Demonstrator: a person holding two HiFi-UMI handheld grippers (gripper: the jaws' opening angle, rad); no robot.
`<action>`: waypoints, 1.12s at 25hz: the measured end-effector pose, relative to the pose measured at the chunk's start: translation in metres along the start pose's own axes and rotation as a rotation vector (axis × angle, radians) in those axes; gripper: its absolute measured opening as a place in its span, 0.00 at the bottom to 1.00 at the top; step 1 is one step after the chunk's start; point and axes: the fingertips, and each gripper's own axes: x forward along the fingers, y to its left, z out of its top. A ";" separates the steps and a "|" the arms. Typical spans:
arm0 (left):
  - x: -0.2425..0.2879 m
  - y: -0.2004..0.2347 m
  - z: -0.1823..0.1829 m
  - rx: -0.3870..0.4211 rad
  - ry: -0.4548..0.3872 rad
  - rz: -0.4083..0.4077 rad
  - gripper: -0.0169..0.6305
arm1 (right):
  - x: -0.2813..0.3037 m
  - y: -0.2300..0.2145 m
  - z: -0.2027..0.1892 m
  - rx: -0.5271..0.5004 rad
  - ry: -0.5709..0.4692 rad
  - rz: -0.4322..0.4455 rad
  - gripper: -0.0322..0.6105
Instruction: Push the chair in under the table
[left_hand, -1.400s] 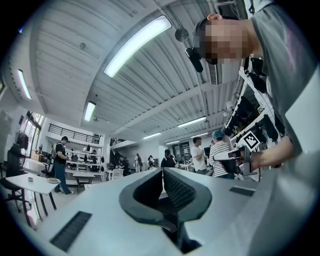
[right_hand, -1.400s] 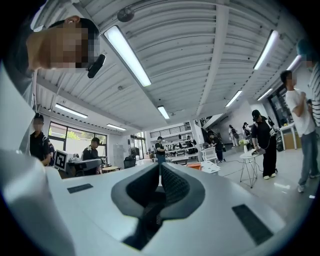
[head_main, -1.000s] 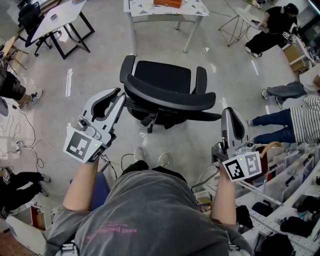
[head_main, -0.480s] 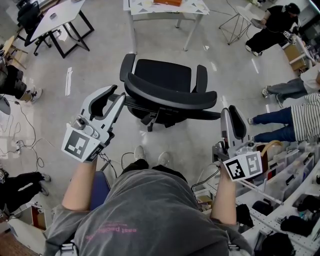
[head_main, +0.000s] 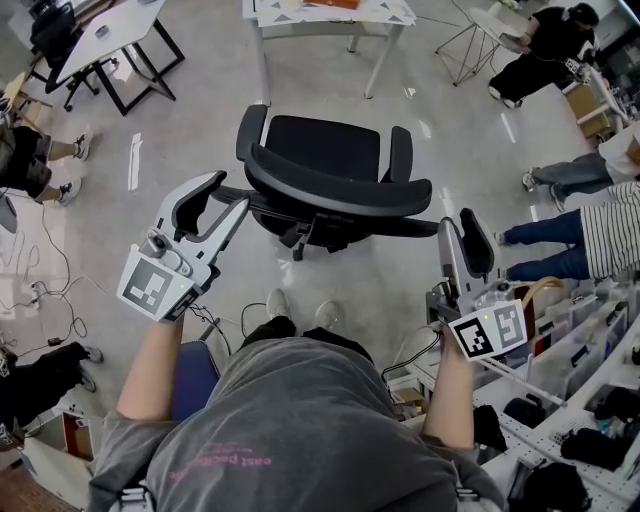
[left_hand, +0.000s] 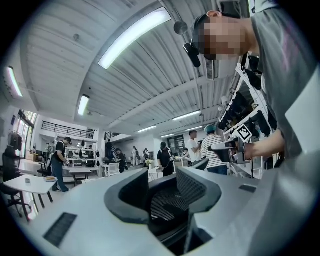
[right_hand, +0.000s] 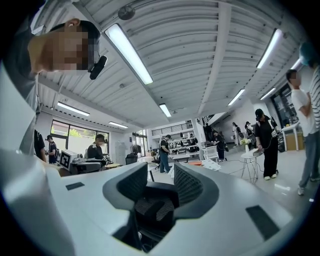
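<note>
A black office chair (head_main: 325, 150) stands on the grey floor with its mesh backrest (head_main: 340, 192) towards me. Its seat faces the white table (head_main: 330, 14) at the top edge. My left gripper (head_main: 228, 195) is just left of the backrest's end and points level at it. Its jaws have just been opening and hold nothing. My right gripper (head_main: 458, 225) stands just right of the backrest's other end, its jaws likewise just opened and empty. In the left gripper view (left_hand: 162, 185) and the right gripper view (right_hand: 155, 187), the chair's mesh (left_hand: 162, 207) (right_hand: 150, 210) shows through the gap.
My feet (head_main: 295, 308) are right behind the chair base. Seated people (head_main: 590, 230) and packed shelves (head_main: 590, 350) fill the right side. A black-legged table (head_main: 110, 40) stands at the top left, and cables (head_main: 50, 290) trail on the floor at the left.
Both grippers' jaws have spread wider, with nothing between them. The hands and the chair have hardly moved. A person at the left edge has shifted.
</note>
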 end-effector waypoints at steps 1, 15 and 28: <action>-0.001 0.000 -0.003 0.003 0.011 -0.006 0.30 | 0.000 0.000 -0.001 -0.003 0.005 0.007 0.29; 0.006 -0.007 -0.048 0.108 0.209 -0.168 0.36 | 0.005 0.010 -0.044 -0.147 0.196 0.147 0.34; 0.015 0.002 -0.100 0.201 0.364 -0.334 0.38 | 0.007 -0.004 -0.116 -0.351 0.451 0.225 0.34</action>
